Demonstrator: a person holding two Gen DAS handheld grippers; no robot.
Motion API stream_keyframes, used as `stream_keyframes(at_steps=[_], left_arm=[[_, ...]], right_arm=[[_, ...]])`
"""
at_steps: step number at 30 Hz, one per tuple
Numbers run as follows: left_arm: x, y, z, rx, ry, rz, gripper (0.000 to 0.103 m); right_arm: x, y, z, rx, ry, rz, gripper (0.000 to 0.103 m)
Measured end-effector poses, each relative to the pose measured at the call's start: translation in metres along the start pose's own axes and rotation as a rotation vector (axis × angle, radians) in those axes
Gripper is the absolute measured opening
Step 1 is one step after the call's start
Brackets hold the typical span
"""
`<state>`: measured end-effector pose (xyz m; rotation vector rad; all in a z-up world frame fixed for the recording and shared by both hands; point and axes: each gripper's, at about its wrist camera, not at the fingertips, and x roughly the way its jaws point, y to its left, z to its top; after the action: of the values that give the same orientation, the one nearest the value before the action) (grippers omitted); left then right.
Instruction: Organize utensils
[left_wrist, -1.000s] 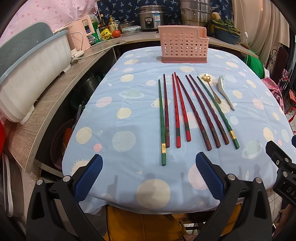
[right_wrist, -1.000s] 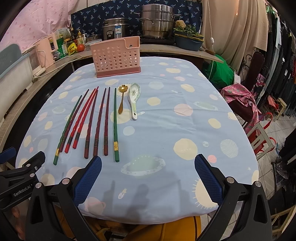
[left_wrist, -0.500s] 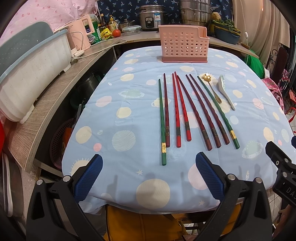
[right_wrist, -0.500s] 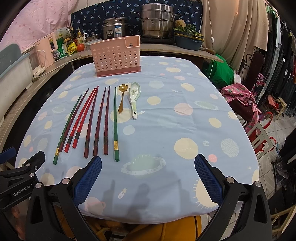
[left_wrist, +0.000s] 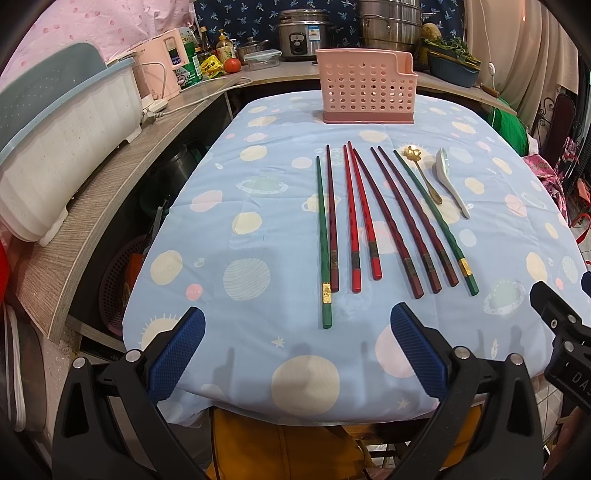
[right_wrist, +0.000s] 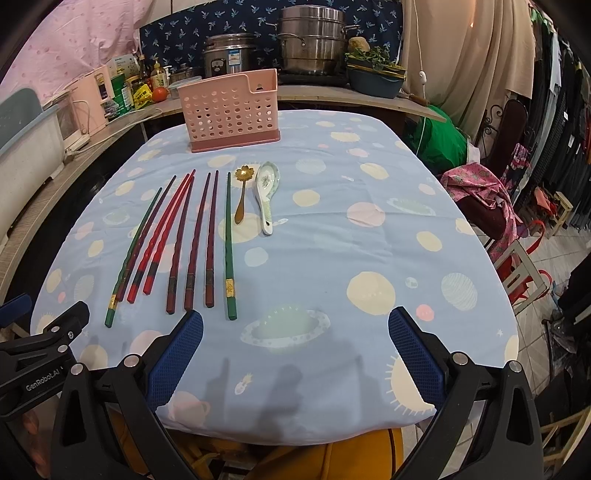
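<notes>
Several chopsticks lie side by side on the blue tablecloth: a green one at the left, red ones, dark red ones and another green one. A gold spoon and a white ceramic spoon lie to their right. A pink perforated utensil holder stands upright at the table's far end. My left gripper is open and empty above the near table edge. My right gripper is open and empty, right of the chopsticks. The holder also shows in the right wrist view.
A wooden counter runs along the left with a white dish rack. Pots and a rice cooker stand behind the table. A chair with pink cloth stands at the right.
</notes>
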<state>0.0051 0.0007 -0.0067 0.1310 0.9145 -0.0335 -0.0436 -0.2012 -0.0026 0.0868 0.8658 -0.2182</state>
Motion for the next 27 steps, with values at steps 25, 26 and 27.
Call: stream_keyframes(at_steps=[25,26,27], left_arm=[[0.074,0.021,-0.005,-0.086,0.143,-0.095,0.069],[0.075,0.022,-0.005,-0.088,0.141,-0.095,0.068],[0.075,0.022,-0.005,-0.085,0.135,-0.097,0.067]], right_arm=[[0.03,-0.01,0.007,0.024,0.055,-0.011,0.096],[0.031,-0.01,0.008,0.023,0.057,-0.01,0.096],[0.033,-0.009,0.008,0.024,0.059,-0.01,0.096]])
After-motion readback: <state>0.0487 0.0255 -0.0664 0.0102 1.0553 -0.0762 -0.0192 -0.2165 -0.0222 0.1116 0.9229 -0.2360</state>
